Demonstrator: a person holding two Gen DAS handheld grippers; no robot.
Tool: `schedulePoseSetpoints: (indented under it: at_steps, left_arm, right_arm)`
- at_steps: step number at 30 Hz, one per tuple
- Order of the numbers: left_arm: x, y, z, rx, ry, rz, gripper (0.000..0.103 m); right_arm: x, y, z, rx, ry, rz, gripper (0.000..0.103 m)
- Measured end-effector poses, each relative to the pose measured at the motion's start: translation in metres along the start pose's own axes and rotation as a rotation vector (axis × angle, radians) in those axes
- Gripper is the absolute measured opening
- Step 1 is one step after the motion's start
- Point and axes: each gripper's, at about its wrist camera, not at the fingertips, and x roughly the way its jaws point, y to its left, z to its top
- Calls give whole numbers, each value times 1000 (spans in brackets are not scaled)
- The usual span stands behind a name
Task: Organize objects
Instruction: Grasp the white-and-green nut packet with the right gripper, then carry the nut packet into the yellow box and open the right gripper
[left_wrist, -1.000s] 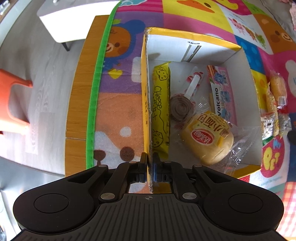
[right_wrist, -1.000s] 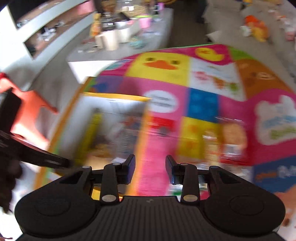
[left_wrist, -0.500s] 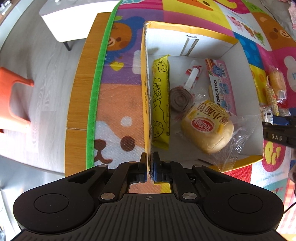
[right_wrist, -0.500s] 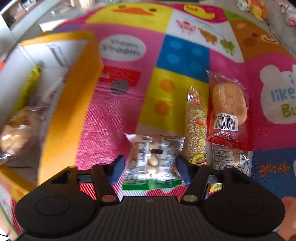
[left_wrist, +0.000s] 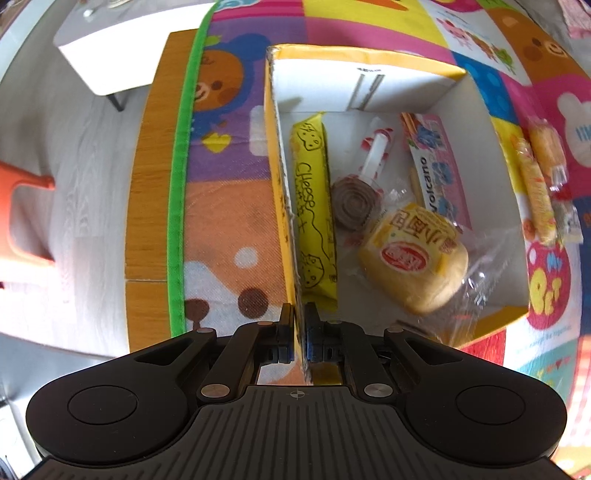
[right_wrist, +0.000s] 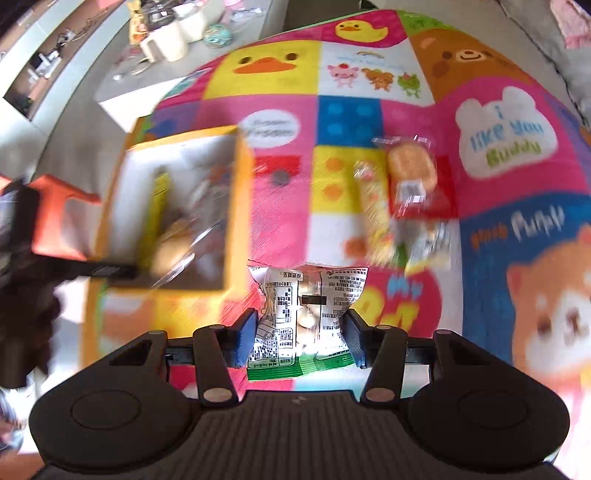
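A bright patchwork play mat (right_wrist: 351, 122) printed with ducks and bears covers the bench, with grey floor and a white side table beyond its edge.

Nearest the right wrist camera, the right claw (right_wrist: 299, 341) has been closing its jaws, and its pads now pinch a clear snack packet with white printed label and green bottom edge (right_wrist: 306, 314), which looks lifted off the mat. Past it and well apart from the box, three items lie on the mat: a small blurred clear packet (right_wrist: 428, 243), a long narrow yellow-speckled snack pack (right_wrist: 375, 210) and a round bun in a red-trimmed clear wrapper (right_wrist: 412, 170).

In the left wrist view, the left claw (left_wrist: 300, 334) is pressed together on the near wall of the open yellow cardboard box with white inside (left_wrist: 362, 59), steadying it. Inside lie a yellow cheese stick pack (left_wrist: 314, 206), a brown spiral lollipop (left_wrist: 352, 201), a wrapped yellow bun (left_wrist: 415, 258) and a pink "Volcano" pack (left_wrist: 437, 170).

By my reading, four items are stowed, one is in transit and three remain, so the job looks about half done.
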Motion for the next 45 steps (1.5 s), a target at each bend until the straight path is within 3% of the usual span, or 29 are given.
schedulePoseSetpoints:
  at_steps: [5,13,27,34,41,43,45]
  left_arm:
    - [1,0,1,29,7,-12,8]
    - [0,0,-1,74,-1,-26,9]
    - [-1,9,-7,68,-12,-51,9]
    - [-1,12,-8,48,-12,-61,9]
    - [-1,13,-8,36,-8,-59,9]
    - [-1,13,-8,32,-5,-57,9]
    - [-2,14,-9,23,-3,-59,9]
  right_arm:
    - [-36,25,-19,41,3,11,50]
    - [-70,60,-20,51,-20,59,50]
    - [-93,99,-27,46,-63,65,50]
    - [-82,112,2,57,-72,110,50]
    - [-66,132,62,34,-117,165,50]
    - [-63,129,80,63,-143,203,54]
    - [-58,120,90,102,-158,216,72]
